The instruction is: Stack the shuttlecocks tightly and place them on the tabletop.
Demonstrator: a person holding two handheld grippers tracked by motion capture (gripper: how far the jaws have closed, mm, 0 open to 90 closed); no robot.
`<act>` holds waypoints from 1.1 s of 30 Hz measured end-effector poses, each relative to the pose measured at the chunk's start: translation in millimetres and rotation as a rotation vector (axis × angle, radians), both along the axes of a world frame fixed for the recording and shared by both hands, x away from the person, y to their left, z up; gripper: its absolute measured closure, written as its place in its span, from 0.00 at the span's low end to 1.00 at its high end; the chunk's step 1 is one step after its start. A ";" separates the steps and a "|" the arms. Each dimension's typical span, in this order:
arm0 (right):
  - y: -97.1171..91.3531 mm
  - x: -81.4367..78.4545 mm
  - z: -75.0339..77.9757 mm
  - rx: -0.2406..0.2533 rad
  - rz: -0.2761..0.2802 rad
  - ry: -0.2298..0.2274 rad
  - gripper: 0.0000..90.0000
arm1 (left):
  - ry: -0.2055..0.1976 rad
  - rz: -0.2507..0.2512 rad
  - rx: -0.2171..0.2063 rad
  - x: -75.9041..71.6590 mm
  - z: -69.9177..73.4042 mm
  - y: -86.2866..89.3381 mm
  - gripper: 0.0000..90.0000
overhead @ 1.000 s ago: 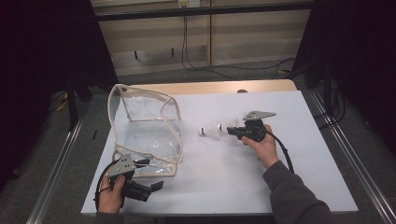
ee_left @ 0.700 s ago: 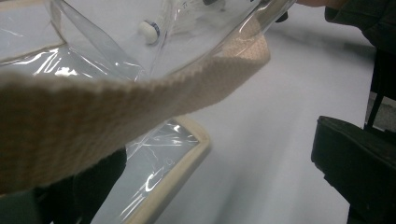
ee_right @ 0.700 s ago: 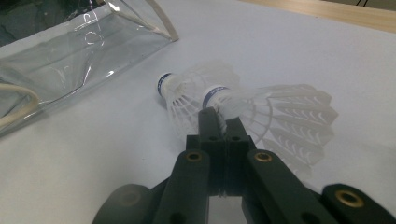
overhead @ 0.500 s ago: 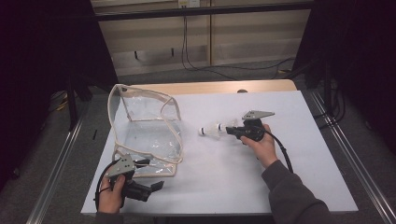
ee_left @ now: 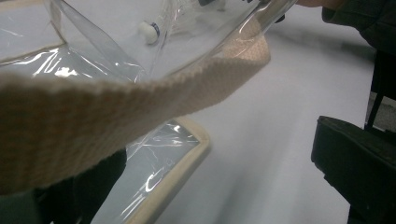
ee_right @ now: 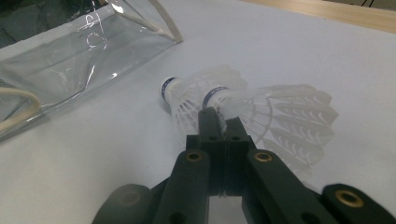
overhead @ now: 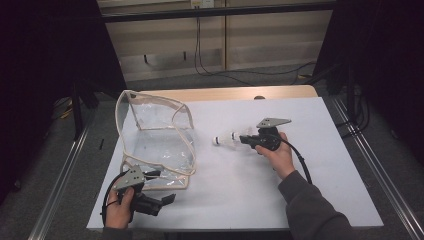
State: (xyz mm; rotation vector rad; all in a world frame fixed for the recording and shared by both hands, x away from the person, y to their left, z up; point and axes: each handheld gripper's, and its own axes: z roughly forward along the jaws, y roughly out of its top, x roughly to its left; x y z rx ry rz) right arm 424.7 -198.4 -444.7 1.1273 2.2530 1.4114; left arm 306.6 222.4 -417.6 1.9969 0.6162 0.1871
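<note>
High view looks down at the table (overhead: 300, 200); both claw views sit close, seemingly sharing the clear bag (ee_left: 154, 158).

The bench (overhead: 310, 165) has a pale white top with a wooden strip along its far edge at twelve o'clock. A clear plastic bag (overhead: 155, 142) trimmed in beige webbing lies on it toward nine o'clock, mouth open. Two white shuttlecocks (overhead: 227, 139) rest near the centre, just beside each other, well apart from the bag.

Right claw (overhead: 246, 139) lies level, pointing left, jaws pressed together, the hand (overhead: 276, 153) wrapped behind it. Left claw (overhead: 165, 200) sits low near the front edge, jaws spread wide.
</note>
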 end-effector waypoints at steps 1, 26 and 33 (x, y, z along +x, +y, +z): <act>0.3 0.2 0.0 -0.001 0.001 0.000 1.00 | 0.001 0.001 0.000 -0.1 0.0 0.0 0.04; 7.9 1.4 -4.1 -0.020 0.020 0.008 1.00 | -0.003 0.001 0.004 0.1 -0.1 -0.3 0.04; 9.2 1.3 -5.2 -0.014 0.027 0.007 1.00 | 0.000 0.002 0.009 -0.1 0.3 -0.2 0.04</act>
